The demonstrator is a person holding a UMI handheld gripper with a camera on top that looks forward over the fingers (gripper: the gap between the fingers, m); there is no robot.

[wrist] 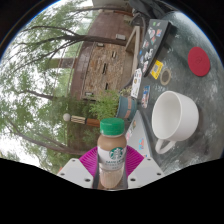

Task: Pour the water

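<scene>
A glossy glazed (seemingly ceramic) white mug (177, 117) is seen; the bottle (112, 155) is wrapped in a smooth printed label.

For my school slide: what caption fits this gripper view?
Tongs gripping a bottle beside a white mug.

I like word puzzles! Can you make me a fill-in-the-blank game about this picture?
1. The bottle has a ____ cap.
2. The fingers have ____ pads.
3. The bottle stands ____ the fingers.
4. The ____ mug lies on its side beyond them.

Missing words: green; pink; between; white
</scene>
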